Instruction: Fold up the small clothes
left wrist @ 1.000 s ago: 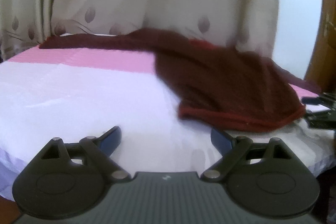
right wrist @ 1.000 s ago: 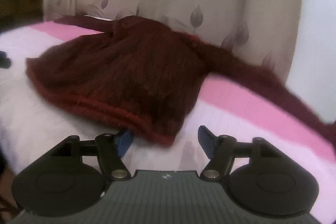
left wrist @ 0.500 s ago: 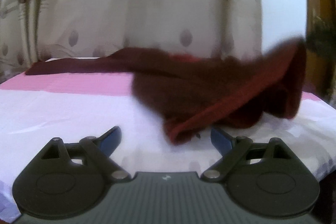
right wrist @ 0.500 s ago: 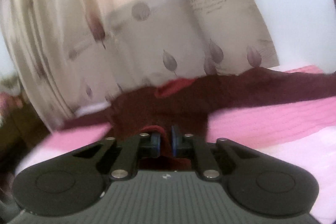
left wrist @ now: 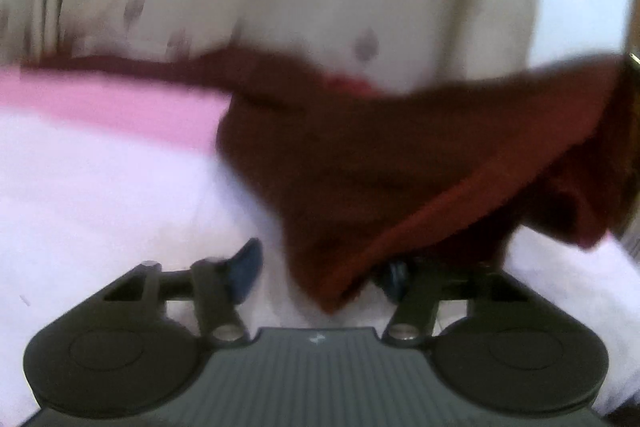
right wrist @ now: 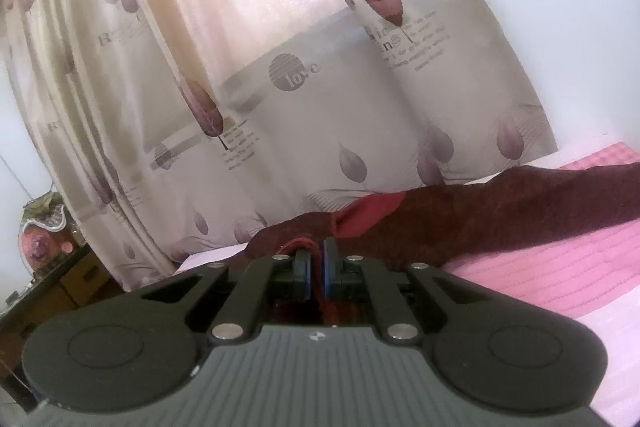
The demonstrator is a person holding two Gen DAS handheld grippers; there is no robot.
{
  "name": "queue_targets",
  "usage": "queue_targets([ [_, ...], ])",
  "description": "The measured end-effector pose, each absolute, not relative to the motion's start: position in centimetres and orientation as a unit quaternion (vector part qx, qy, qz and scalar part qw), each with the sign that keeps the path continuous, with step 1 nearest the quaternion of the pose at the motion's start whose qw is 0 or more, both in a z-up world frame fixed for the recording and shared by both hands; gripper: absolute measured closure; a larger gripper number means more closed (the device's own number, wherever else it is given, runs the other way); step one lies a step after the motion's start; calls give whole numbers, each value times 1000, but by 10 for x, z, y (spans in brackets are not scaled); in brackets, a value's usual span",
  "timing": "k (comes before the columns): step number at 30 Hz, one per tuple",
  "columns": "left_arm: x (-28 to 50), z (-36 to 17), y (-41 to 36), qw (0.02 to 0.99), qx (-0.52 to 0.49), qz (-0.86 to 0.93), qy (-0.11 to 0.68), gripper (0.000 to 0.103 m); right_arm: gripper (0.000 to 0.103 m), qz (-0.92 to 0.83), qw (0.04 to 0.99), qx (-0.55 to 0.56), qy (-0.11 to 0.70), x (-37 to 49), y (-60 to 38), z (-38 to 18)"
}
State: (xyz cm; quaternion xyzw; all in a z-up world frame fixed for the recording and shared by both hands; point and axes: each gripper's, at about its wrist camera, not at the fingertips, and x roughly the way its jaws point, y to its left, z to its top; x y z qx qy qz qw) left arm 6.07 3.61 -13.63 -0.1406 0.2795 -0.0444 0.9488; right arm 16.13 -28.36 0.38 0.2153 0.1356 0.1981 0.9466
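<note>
My right gripper is clamped tight on the hem of the dark red sweater; a bit of the red edging shows pinched between its blue pads, and the cloth runs forward and away to its right across the pink-and-white bed. From the left wrist view that same corner hangs lifted, high and to the right of my left gripper, while the hem slopes down toward me.

The jaws of my left gripper have just been closing and now stand about half open. The near hem corner lies between them, over the right finger, but the left pad is clear of the cloth, so I count nothing as held there. The view is blurred, so I can't judge the right pad's contact.

To do this step well, I judge I should push the left gripper slightly further forward so the hem sits deep between the pads, not just at the edging, then close fully. After that I want both corners level and the hem taut between them before carrying it over toward the collar ahead. Pulling too hard with my right side could drag the corner out of the left jaws.
</note>
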Motion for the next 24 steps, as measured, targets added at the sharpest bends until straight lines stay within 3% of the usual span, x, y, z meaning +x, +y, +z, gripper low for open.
queue_targets([
  [9,72,-140,56,934,-249,-6,256,44,93,194,944,228,140,162,-290,-4],
  [11,74,-136,51,946,-197,-29,257,86,93,190,943,233,144,163,-293,-8],
  [12,74,-132,48,950,-163,-27,264,98,93,188,942,235,145,163,-294,-9],
  [16,55,-86,60,975,-72,40,209,98,93,181,942,241,149,158,-301,-16],
  [20,20,-18,86,979,-56,63,185,98,93,177,941,246,148,141,-307,-18],
  [24,-12,-10,75,982,38,100,152,94,93,187,942,228,157,109,-300,-19],
])
